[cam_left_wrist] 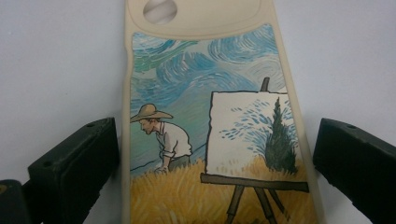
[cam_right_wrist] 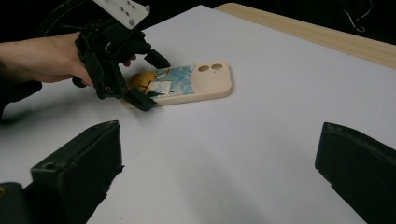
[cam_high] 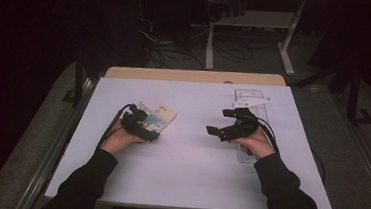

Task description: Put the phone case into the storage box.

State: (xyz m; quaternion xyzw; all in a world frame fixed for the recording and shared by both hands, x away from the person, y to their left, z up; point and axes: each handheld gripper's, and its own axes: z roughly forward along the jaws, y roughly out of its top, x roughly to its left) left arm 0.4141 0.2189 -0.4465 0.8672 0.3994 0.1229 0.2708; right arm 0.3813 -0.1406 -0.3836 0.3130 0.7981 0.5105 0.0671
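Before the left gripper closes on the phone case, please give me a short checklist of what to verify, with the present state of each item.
1. Left gripper open, one of its fingers on each side of the phone case: ok.
2. Fingers touching the case: not ok, gaps show on both sides.
3. Case lying flat on the table, picture side up: ok.
4. Case centred between the fingers: ok, roughly.
5. Right gripper open, empty and away from the case: ok.
6. Clear box away from the case: ok.
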